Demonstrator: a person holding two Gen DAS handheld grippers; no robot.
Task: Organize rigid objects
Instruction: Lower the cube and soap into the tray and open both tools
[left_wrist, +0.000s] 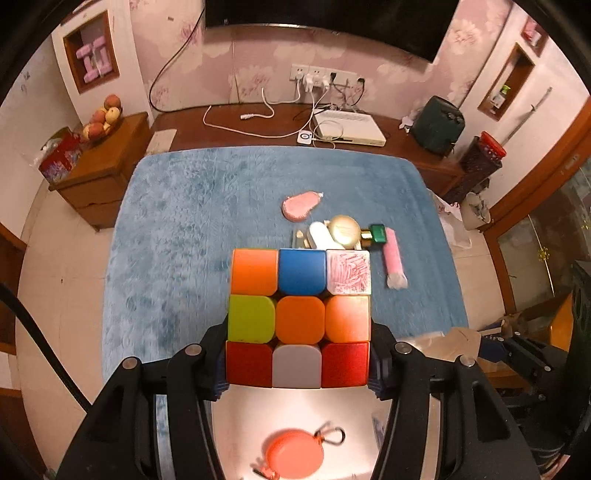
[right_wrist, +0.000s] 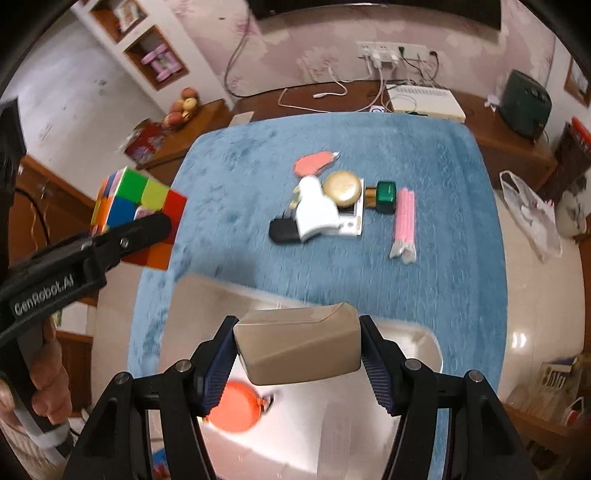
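Blue plush cloth (right_wrist: 369, 266) covers the table, and both grippers hang above its near edge. The left gripper (left_wrist: 297, 363) pinches a Rubik's cube (left_wrist: 299, 317) between its fingers; the right gripper (right_wrist: 297, 354) clamps a beige box (right_wrist: 299, 345). Below them a white tray (right_wrist: 369, 424) holds an orange round tape measure (right_wrist: 236, 410). Farther off, a gold-lidded jar (right_wrist: 342, 187), green bottle (right_wrist: 386, 195) and pink sticks (right_wrist: 404, 218) cluster right of centre
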